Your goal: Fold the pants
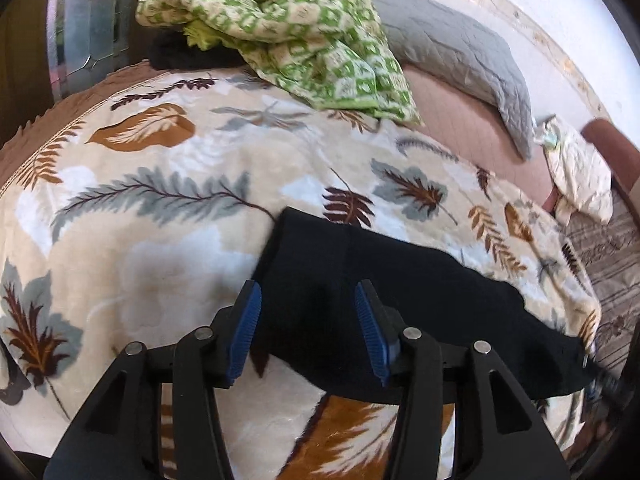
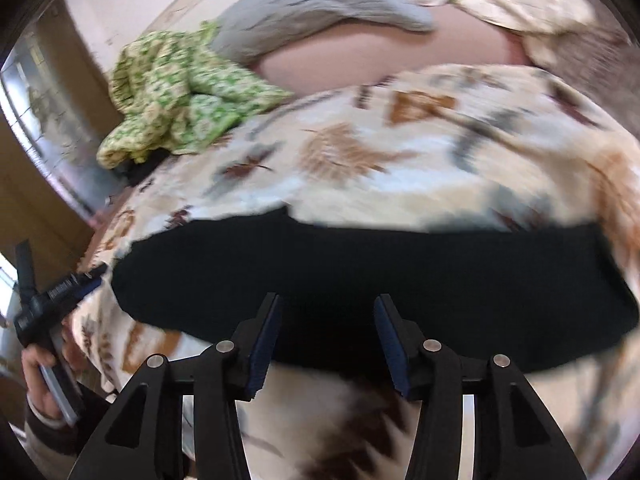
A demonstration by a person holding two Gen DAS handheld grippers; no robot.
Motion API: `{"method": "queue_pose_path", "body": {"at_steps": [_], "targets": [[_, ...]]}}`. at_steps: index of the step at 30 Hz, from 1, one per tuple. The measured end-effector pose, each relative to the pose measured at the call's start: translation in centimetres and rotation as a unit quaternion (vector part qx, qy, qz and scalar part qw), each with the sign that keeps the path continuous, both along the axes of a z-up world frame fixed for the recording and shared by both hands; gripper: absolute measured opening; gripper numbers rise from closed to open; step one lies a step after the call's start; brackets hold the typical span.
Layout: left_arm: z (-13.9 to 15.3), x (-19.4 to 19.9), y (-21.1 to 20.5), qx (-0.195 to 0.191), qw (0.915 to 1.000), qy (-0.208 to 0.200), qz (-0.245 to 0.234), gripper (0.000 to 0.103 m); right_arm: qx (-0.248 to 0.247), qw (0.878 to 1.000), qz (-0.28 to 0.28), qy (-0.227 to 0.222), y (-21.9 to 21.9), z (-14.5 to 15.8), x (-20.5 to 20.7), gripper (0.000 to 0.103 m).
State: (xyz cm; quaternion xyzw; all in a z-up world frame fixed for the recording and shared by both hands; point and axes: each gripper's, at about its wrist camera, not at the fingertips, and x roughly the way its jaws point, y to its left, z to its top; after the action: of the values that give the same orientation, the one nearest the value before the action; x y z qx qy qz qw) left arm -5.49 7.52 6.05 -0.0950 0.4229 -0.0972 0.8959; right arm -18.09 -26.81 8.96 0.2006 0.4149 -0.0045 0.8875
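The left gripper hangs part open, holding nothing, the pants' end under its jaws. The pants' long axis runs left to right across the bed. The right gripper, also empty, is over their middle.

The pants lie flat on the blanket that covers the bed, stretched crosswise in front of both cameras. The left gripper hangs above their one end, the right gripper above their near edge, neither touching the cloth (jaws apart). Behind the pants, at the far side of the blanket, a crumpled quilt lies heaped. Right of it a pillow rests on the mattress, with another pillow further right.
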Motion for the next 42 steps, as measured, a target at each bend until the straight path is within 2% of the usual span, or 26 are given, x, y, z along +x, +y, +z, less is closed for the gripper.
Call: {"method": "queue_pose_path", "body": {"at_steps": [3, 9, 10, 11, 12, 14, 17, 20, 21, 23, 24, 27, 28, 30, 31, 36, 40, 42], "targets": [[-0.5, 0.2, -1.1, 0.012, 0.9999, 0.005, -0.012, 0.056, -0.01, 1.0, 0.017, 0.012, 1.5, -0.5, 4.6, 0.059], [-1.4, 1.1, -1.7, 0.04, 0.9991, 0.01, -0.005, 0.062, -0.016, 0.998, 0.036, 0.044, 3.1, -3.2, 10.7, 0.056], [-1.7, 1.3, -1.6, 0.046, 0.9988, 0.016, -0.002, 0.062, -0.017, 0.998, 0.039, 0.051, 3.3, -3.9, 11.2, 0.051], [-2.0, 1.5, -1.6, 0.048, 0.9986, 0.023, 0.0, 0.062, -0.02, 0.997, 0.042, 0.057, 3.4, -4.4, 11.6, 0.028], [-2.5, 1.7, -1.5, 0.047, 0.9982, 0.037, 0.001, 0.062, -0.026, 0.997, 0.042, 0.059, 3.3, -4.6, 11.6, 0.017], [-3.2, 2.0, -1.2, 0.044, 0.9978, 0.051, 0.003, 0.064, -0.032, 0.998, 0.041, 0.043, 3.0, -4.2, 11.5, 0.011], [-3.5, 2.1, -1.1, 0.048, 0.9977, 0.047, 0.003, 0.068, -0.024, 0.999, 0.025, 0.023, 2.1, -3.9, 11.8, 0.009], [-3.5, 2.0, -1.5, 0.056, 0.9974, 0.046, 0.004, 0.068, -0.049, 0.997, 0.032, 0.051, 2.9, -5.7, 12.8, 0.009], [-3.4, 2.0, -1.5, 0.057, 0.9973, 0.045, 0.004, 0.068, -0.051, 0.997, 0.029, 0.046, 2.9, -5.7, 12.6, 0.009], [-2.8, 1.6, -1.6, 0.069, 0.9971, 0.03, 0.007, 0.068, -0.042, 0.998, 0.023, 0.043, 2.7, -5.3, 12.2, 0.01], [-2.4, 1.3, -1.7, 0.076, 0.9969, 0.016, 0.009, 0.068, -0.036, 0.998, 0.02, 0.042, 2.5, -4.9, 11.9, 0.015], [-0.7, 0.4, -1.9, 0.07, 0.9973, -0.021, 0.002, 0.068, -0.042, 0.998, 0.017, 0.031, 2.4, -2.8, 9.9, 0.017], [-0.3, 0.1, -2.0, 0.065, 0.9974, -0.029, -0.002, 0.068, -0.044, 0.999, 0.02, 0.025, 2.6, -2.1, 9.1, 0.02], [0.3, -0.3, -2.5, 0.056, 0.9975, -0.04, -0.011, 0.068, -0.041, 0.998, 0.036, 0.008, 3.0, -0.9, 7.2, 0.039], [0.4, -0.4, -2.7, 0.053, 0.9976, -0.042, -0.016, 0.068, -0.041, 0.998, 0.049, 0.002, 3.5, -0.6, 6.3, 0.041], [0.5, -0.8, -5.0, 0.038, 0.9972, -0.041, -0.05, 0.068, -0.062, 0.994, 0.094, 0.006, 6.3, -0.9, 3.1, 0.041], [0.3, -1.4, -7.0, 0.034, 0.9958, -0.035, -0.077, 0.068, -0.067, 0.992, 0.1, 0.039, 7.4, -3.5, 2.1, 0.041], [-0.1, -1.6, -8.4, 0.044, 0.9943, -0.028, -0.093, 0.068, -0.074, 0.991, 0.101, 0.04, 7.7, -4.3, 1.3, 0.041]]}}
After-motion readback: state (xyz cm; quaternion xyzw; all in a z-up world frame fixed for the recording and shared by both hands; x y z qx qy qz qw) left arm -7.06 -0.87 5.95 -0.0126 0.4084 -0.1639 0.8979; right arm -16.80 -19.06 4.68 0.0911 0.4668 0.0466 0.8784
